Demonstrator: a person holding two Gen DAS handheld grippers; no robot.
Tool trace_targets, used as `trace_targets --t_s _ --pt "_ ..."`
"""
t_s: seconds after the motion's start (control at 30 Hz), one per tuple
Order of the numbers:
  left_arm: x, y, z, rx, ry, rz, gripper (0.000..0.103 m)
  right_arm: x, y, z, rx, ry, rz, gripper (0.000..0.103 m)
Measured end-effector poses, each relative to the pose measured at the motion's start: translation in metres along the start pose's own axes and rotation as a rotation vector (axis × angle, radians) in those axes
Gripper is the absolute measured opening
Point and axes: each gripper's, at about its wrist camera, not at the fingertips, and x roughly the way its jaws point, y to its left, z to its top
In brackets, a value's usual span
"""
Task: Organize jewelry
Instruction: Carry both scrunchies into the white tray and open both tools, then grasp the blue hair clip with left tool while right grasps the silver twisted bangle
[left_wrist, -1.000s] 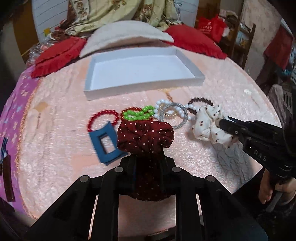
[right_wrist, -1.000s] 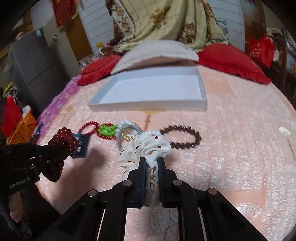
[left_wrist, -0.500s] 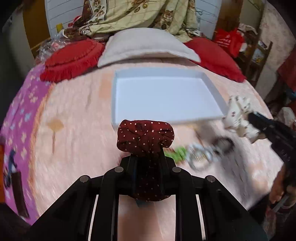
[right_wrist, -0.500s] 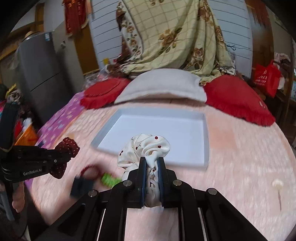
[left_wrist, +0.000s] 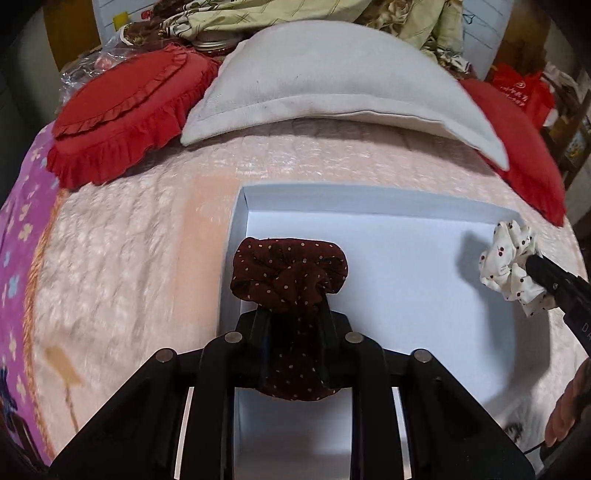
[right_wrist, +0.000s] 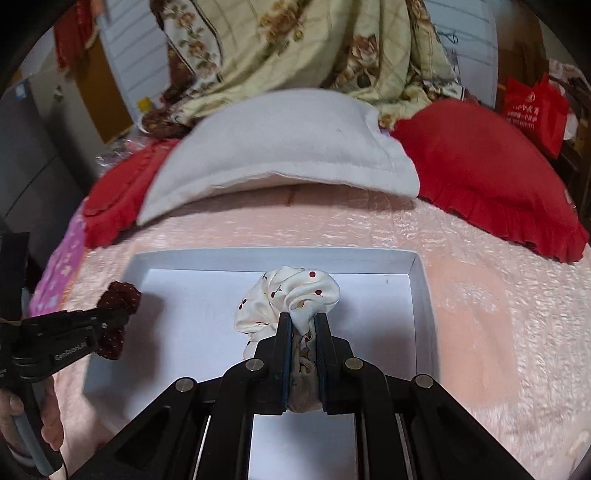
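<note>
My left gripper (left_wrist: 291, 314), jaws just loosening, pinches a maroon dotted scrunchie (left_wrist: 288, 273) above the white tray (left_wrist: 369, 195); my right gripper (right_wrist: 303, 325) clamps a cream scrunchie (right_wrist: 295, 295).

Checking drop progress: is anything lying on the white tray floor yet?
No. The white tray floor is bare; the white scrunchie and maroon scrunchie are both held above it in grippers.

Soft, even indoor light. The white tray (left_wrist: 388, 258) is brightest, carrying a faint shadow beside the cream scrunchie (left_wrist: 511, 266). Fisheye bending curves the bed's pink quilt (right_wrist: 480, 295); corners go black. Motion blur smears the floral blanket (right_wrist: 295, 48).
</note>
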Motion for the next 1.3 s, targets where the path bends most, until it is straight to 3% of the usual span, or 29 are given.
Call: trace_targets --t_s 0.1,0.13,0.17,0.23,0.47,0.67,0.77,1.0,1.13,1.3 --pt "0.01 0.004 0.009 -0.013 -0.016 0.001 0.034 0.016 -0.009 0.005 0.028 0.033 -0.002 0.014" --pt "0.012 0.007 0.01 -0.022 -0.017 -0.012 0.037 0.019 -0.01 0.005 0.031 0.041 -0.004 0.021" --pt "0.013 0.011 0.01 -0.033 -0.014 -0.029 0.042 0.02 -0.009 0.005 0.029 0.04 -0.011 0.034" --pt "0.014 0.016 0.008 -0.057 -0.002 -0.065 0.043 0.016 -0.01 0.004 0.019 0.013 -0.03 0.05" --pt "-0.013 0.018 -0.001 -0.083 -0.023 -0.077 0.043 -0.029 0.0 -0.008 -0.028 -0.047 -0.026 0.051" --pt "-0.068 0.021 -0.015 -0.086 -0.085 -0.009 0.043 -0.099 0.018 -0.053 -0.09 -0.085 0.012 0.052" --pt "-0.101 0.028 -0.038 -0.115 -0.112 0.021 0.046 -0.129 0.022 -0.085 -0.104 -0.086 0.039 0.052" --pt "-0.159 0.044 -0.121 -0.135 -0.171 0.086 0.049 -0.173 0.018 -0.161 -0.095 -0.107 0.011 0.053" --pt "-0.167 0.055 -0.165 -0.168 -0.165 0.109 0.049 -0.176 0.006 -0.192 0.003 -0.079 0.049 0.053" --pt "-0.149 0.06 -0.203 -0.184 -0.105 0.081 0.049 -0.173 0.002 -0.218 0.047 -0.039 0.088 0.053"
